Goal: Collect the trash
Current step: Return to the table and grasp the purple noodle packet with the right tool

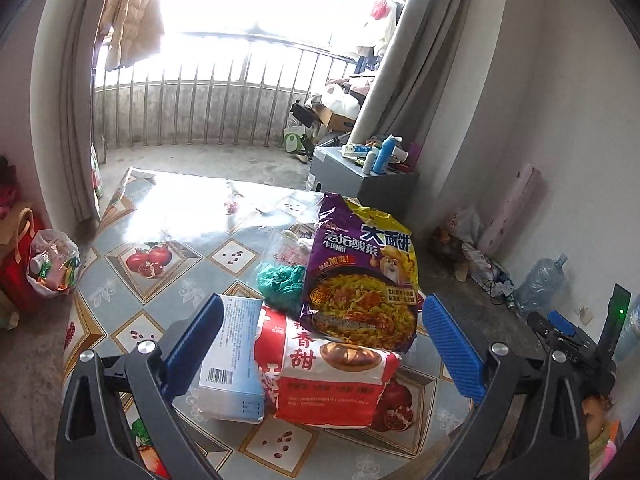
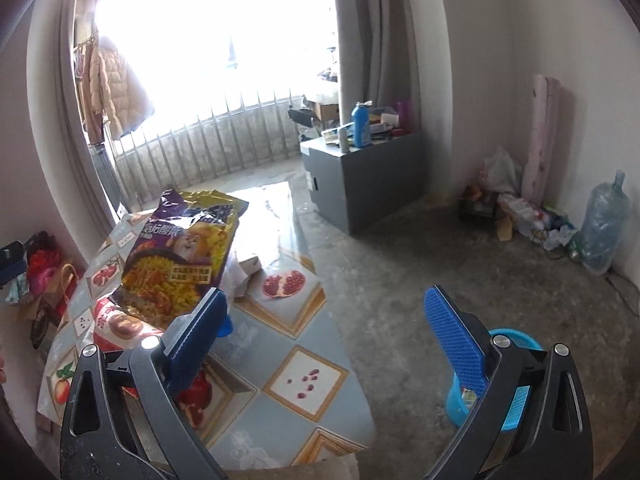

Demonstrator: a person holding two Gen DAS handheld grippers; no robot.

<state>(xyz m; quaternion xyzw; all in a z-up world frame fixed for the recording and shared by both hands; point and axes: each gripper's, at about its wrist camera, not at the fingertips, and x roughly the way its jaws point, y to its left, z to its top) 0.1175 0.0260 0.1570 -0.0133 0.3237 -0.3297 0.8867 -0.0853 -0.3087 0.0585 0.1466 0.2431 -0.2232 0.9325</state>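
The table point(image 1: 168, 216) fills the middle of the left view, wrappers piled lower centre. The purple noodle bag point(image 1: 360, 280) leans on the red packet point(image 1: 332, 380). Left gripper point(image 1: 324, 344) gapes wide and empty around them; right gripper point(image 2: 324, 340) also open, empty. Best bite: pinch the purple bag's loose edge first, then carry it to the blue bin point(image 2: 516, 344), lower right.

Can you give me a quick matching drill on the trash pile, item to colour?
Items:
1. noodle bag
2. bread bag
3. crumpled wad
4. carton

Colours:
a. teal
b. red and white
c. purple and yellow
d. white and pale blue

Pairs: 1-c, 2-b, 3-a, 4-d
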